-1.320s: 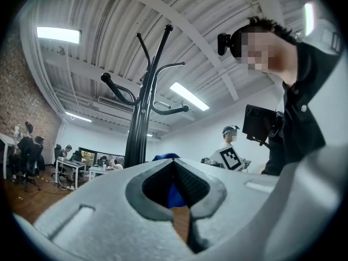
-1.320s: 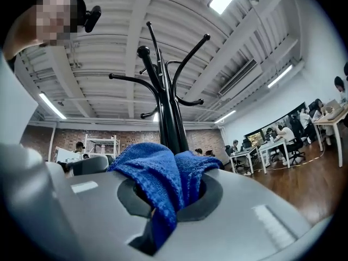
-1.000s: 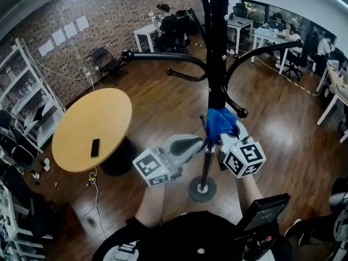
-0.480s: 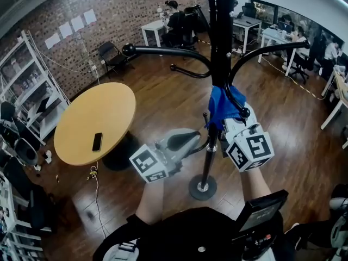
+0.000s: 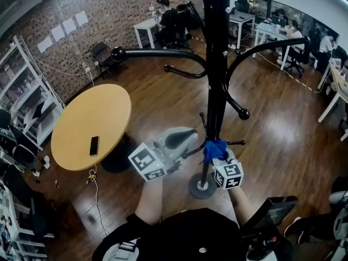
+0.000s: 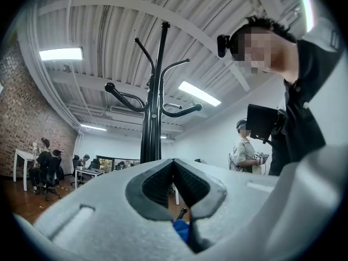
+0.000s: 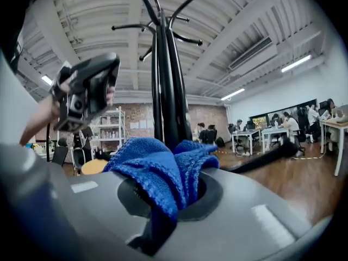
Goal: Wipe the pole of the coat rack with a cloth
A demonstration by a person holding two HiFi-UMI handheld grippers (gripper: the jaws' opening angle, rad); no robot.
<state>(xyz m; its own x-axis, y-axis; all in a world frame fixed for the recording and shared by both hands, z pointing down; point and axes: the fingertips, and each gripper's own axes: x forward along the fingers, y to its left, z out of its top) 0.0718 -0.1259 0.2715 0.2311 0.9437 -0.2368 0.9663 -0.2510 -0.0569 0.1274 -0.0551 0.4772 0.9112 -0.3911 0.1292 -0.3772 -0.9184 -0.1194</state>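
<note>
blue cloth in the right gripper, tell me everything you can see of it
The blue cloth looks like soft knitted or terry fabric, bunched into thick folds. The right gripper is shut on it: part is pinched between the jaws and the rest bulges out over their tips. In the head view it sits against the coat rack's black pole, low down, below the big curved hooks and above the round base.

I count one coat rack (image 5: 216, 64) at 12 o'clock, one blue cloth (image 5: 215, 149), two grippers (left gripper (image 5: 192, 144), right gripper (image 5: 219, 155)), one round table (image 5: 106, 110) at 9 o'clock bearing one phone (image 5: 94, 145), and four wall papers (image 5: 69, 26) at 10 o'clock.
</note>
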